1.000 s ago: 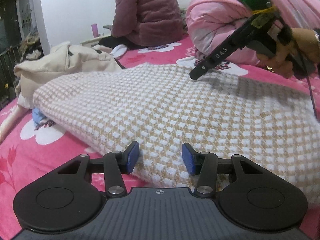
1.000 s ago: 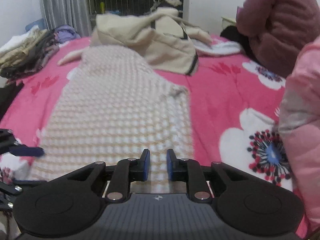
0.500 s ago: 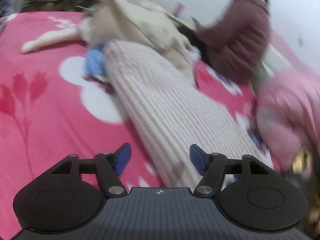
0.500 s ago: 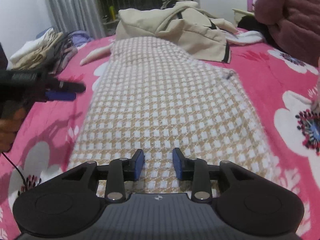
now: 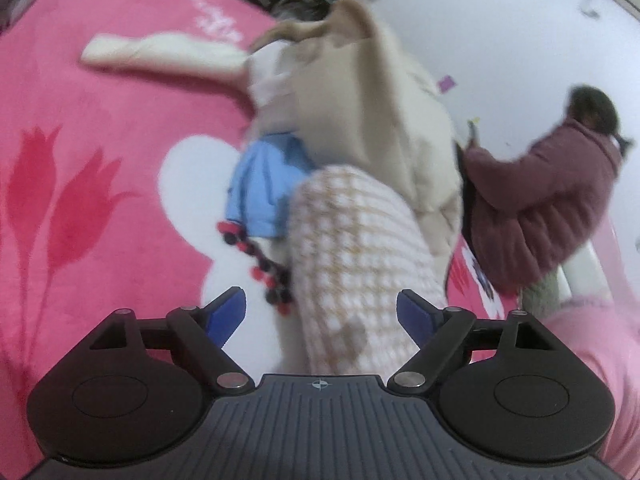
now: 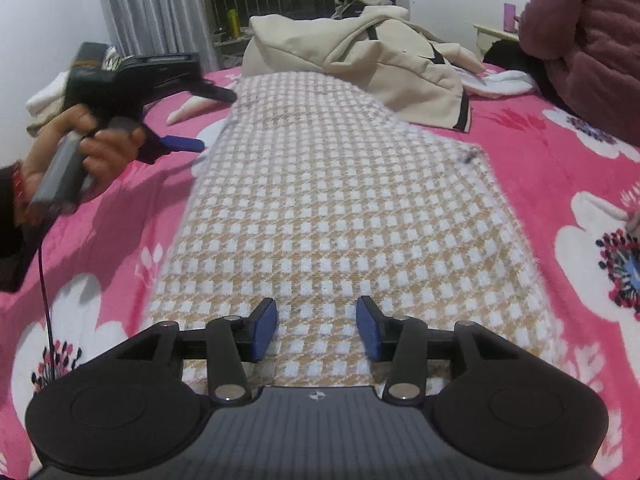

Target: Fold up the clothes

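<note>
A tan and white checked knit garment (image 6: pixel 340 208) lies flat along the pink floral bedspread (image 6: pixel 540 168). My right gripper (image 6: pixel 317 330) stands open just above its near hem, nothing between the blue pads. In the right wrist view the left gripper (image 6: pixel 182 120) hangs in a hand above the garment's left edge, its fingers spread. The blurred left wrist view has my left gripper (image 5: pixel 320 314) open over the checked garment (image 5: pixel 360 264) at its far end.
A cream jacket (image 6: pixel 372 60) is heaped at the garment's far end, with a blue cloth (image 5: pixel 264 188) beside it. A person in a maroon padded coat (image 6: pixel 588 40) sits on the bed's right. Folded clothes (image 6: pixel 48 96) lie far left. Pink bedding (image 5: pixel 600 360) bulges at the right.
The left gripper swung from the garment's side toward its far end and spread wider. The right gripper went from nearly shut to open and settled at the near hem.
</note>
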{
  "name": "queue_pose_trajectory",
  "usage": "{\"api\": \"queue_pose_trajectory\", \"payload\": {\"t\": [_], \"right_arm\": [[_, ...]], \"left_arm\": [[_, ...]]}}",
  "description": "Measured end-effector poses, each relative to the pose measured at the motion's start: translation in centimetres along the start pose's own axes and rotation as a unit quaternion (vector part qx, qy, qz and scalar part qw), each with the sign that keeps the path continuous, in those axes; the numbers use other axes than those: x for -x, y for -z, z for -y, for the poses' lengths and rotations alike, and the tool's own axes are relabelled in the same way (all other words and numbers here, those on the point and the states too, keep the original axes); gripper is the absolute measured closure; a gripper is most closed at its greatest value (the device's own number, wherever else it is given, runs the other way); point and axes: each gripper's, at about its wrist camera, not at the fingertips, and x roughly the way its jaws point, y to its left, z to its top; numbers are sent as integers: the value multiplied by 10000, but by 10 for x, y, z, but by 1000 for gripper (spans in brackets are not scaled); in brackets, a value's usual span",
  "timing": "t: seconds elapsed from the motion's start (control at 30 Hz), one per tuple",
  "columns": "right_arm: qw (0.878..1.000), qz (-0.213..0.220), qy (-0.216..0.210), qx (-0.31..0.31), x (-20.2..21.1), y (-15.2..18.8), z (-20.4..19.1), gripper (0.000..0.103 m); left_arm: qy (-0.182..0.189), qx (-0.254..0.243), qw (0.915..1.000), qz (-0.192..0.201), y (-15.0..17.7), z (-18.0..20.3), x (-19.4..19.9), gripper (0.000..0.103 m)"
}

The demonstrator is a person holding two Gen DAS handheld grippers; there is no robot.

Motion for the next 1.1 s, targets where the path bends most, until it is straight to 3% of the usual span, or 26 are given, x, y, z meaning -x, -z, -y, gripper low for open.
{"api": "queue_pose_trajectory", "payload": {"t": [0.13,0.3,0.47,0.67,0.83,1.1], "right_arm": [[10000,0,-48,-29,-1,0,1,55],[10000,10,-74,-56,0,1,2,54],[9998,50,-154,-128,1,2,5,53],[9995,66,-274,-106,0,3,5,46],[9996,73,-283,-44,0,3,3,42],[9995,111,-272,-76,-1,5,3,42]], "left_arm": [[125,126,9998,3,-3,-1,-13,22],[231,111,9997,19,-10,8,-30,42],[150,-129,9998,-12,-15,18,-41,41],[91,-94,9998,-130,-20,17,-54,29],[-104,-88,9999,62,-15,23,-58,29],[-280,-82,9989,377,-7,32,-45,51]]}}
